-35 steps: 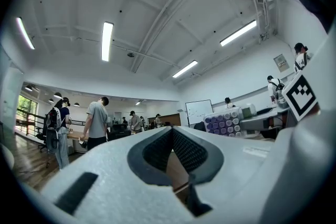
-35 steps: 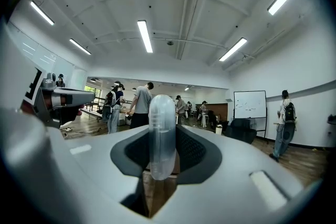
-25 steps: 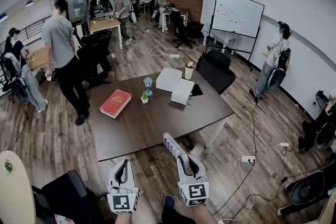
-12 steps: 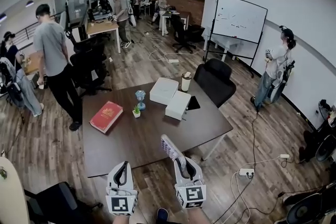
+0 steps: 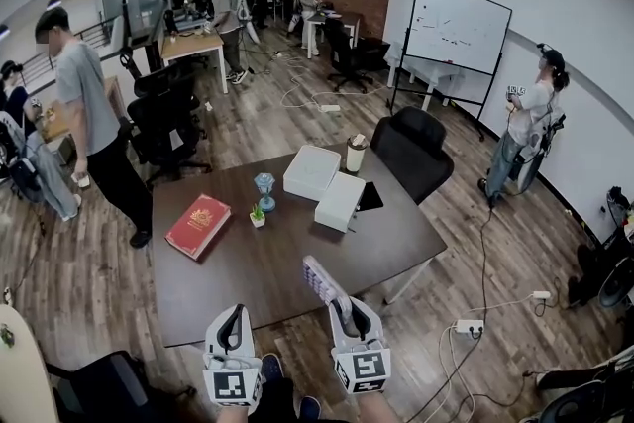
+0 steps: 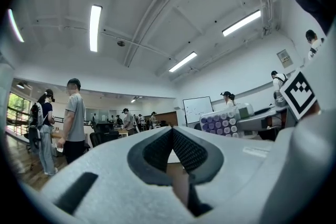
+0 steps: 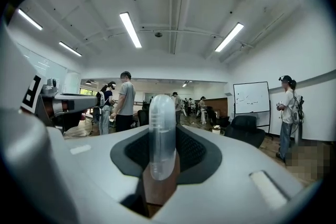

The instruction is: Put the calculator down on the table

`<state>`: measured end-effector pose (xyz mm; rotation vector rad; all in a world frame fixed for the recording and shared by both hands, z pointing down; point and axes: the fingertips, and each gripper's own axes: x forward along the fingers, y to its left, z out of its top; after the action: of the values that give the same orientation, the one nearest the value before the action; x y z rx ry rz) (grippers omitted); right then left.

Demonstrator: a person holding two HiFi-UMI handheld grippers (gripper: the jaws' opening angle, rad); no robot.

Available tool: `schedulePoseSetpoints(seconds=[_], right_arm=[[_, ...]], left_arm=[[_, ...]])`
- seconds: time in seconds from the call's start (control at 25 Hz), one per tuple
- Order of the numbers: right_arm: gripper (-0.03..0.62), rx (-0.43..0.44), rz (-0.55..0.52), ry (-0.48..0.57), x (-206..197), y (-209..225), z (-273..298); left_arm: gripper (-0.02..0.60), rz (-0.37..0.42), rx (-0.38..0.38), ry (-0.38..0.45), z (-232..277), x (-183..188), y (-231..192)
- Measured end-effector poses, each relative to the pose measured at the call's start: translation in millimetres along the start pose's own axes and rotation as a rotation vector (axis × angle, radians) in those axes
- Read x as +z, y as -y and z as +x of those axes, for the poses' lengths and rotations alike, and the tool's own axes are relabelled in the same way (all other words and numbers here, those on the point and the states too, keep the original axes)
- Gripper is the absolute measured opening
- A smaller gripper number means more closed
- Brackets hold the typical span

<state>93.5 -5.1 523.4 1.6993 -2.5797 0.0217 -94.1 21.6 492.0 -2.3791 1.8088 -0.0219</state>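
Note:
The calculator (image 5: 319, 277), white with purple keys, sticks forward out of my right gripper (image 5: 342, 307), whose jaws are shut on its near end. In the right gripper view the calculator (image 7: 161, 113) stands edge-on between the black pads of the right gripper (image 7: 163, 136). It hangs above the near edge of the dark brown table (image 5: 297, 253). My left gripper (image 5: 234, 310) is level beside it on the left, short of the table edge, shut and empty. In the left gripper view the pads of the left gripper (image 6: 171, 131) meet at their tips, and the calculator (image 6: 226, 124) shows to the right.
On the table lie a red book (image 5: 198, 225), a small plant (image 5: 258, 216), a blue glass (image 5: 264, 185), two white boxes (image 5: 312, 171) and a cup (image 5: 356, 155). A black chair (image 5: 416, 149) stands behind. A person (image 5: 84, 114) walks at the left. Cables and a power strip (image 5: 468, 325) lie at the right.
Both grippers have moved forward to the table together; its near edge has come under the calculator's tip. The person at the left has stepped further left.

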Motion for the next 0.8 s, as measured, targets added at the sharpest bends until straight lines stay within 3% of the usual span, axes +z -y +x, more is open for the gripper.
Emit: schedulePoseSetpoints(seconds=[0.52, 0.8], right_arm=[[0.115, -0.057, -0.039, -0.006, 9.4, 32.0, 139.6], [0.115, -0.083, 0.036, -0.005, 13.5, 34.7, 219.0]], left_arm=[[-0.005, -0.029, -0.031, 0.033, 135.5, -20.1, -73.6], [-0.005, -0.035, -0.065, 0.063, 209.8, -24.9, -124.2]])
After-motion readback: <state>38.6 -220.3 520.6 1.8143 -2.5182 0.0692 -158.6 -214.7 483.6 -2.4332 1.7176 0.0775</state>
